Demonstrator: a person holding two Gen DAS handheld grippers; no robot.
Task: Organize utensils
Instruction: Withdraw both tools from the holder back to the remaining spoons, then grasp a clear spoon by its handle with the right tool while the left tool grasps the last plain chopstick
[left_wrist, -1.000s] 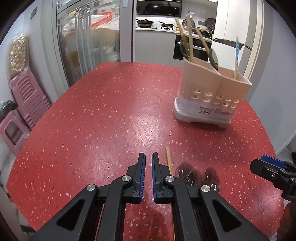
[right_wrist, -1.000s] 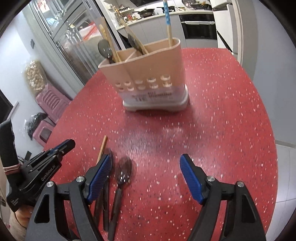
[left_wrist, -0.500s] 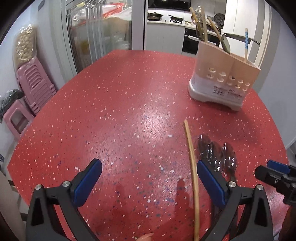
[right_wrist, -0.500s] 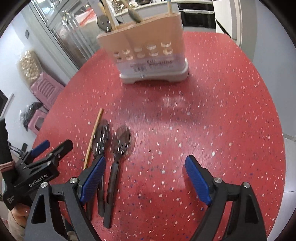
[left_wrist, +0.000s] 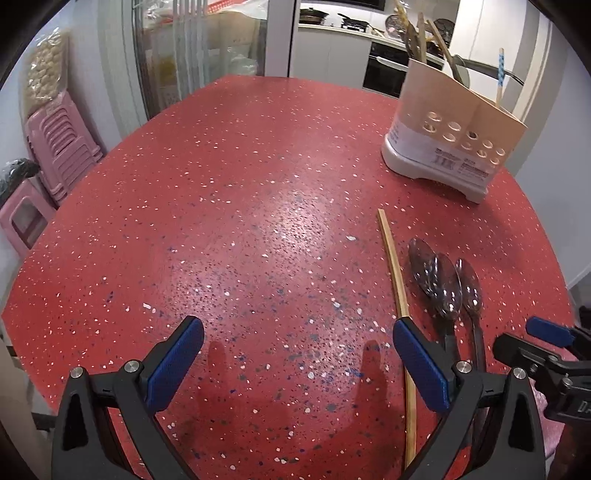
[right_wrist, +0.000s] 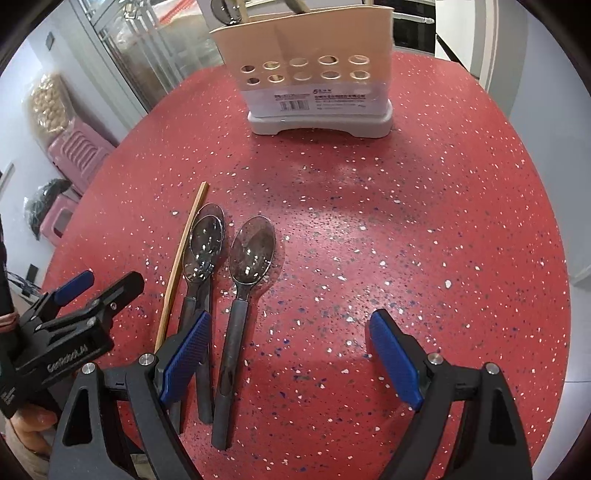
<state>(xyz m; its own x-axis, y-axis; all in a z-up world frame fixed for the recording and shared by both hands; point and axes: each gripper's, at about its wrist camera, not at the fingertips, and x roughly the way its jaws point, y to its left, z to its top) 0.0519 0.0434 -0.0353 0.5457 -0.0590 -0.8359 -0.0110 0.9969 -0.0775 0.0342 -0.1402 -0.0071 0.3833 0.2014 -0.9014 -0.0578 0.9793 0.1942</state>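
The left gripper (left_wrist: 295, 363), whose jaws were pressed together a second ago, is now spread wide and empty, and both grippers have been lowered toward the loose utensils on the red desk (left_wrist: 229, 206); this is judged to be the approach to a pick-up, with nothing yet held. The wooden chopstick (left_wrist: 397, 291) is seen just inside the left gripper's right finger, while the right gripper (right_wrist: 288, 360), also spread and empty, is placed so that one of three dark-handled spoons (right_wrist: 242, 291) lies between its fingers. The beige utensil holder (right_wrist: 314, 70), already partly filled, stands well apart at the far side.
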